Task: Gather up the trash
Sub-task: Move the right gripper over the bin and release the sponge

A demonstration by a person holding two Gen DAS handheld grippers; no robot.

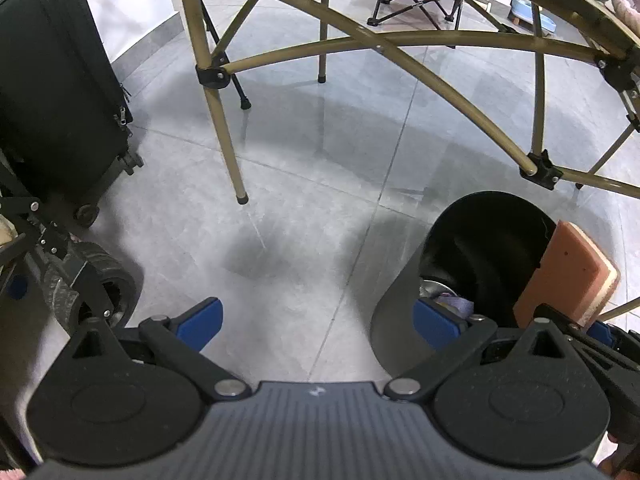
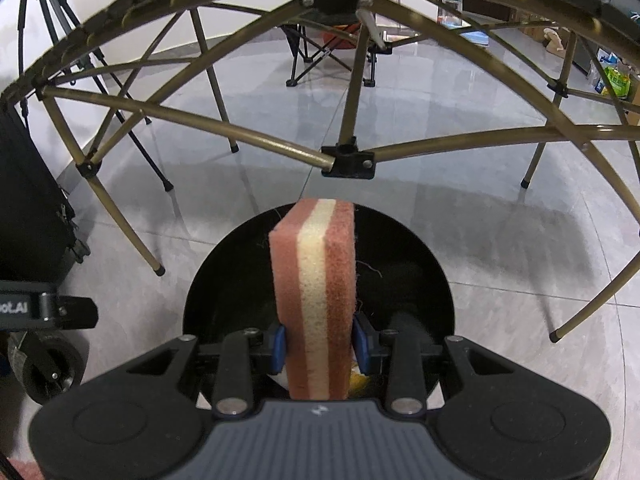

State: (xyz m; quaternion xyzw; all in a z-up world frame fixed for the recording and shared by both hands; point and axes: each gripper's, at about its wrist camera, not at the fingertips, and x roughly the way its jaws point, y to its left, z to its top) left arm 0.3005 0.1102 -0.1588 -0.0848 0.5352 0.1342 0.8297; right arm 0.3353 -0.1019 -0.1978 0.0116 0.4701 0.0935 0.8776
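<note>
Our right tongs are clamped on a sponge, the blue pads pressing its two reddish faces so that it stands on edge with the pale middle layer facing us. We hold it right over the open mouth of a black bin on the grey tiled floor, the sponge not yet inside. Down in the bin, just beside the sponge's lower end, we can make out a bit of yellow, too hidden to tell what it is.

Our left tongs stand wide apart with nothing between them, hovering over bare floor just to the left of the same bin. From this side we see the sponge tilted at the bin's right rim, and some greyish and purple bits lying inside the bin near our right pad.

Beyond the bin runs the brass-coloured folding frame of a table. A black suitcase stands at the left, with a small black wheel below it. A folding camp chair sits well apart, on the far side of the frame.
</note>
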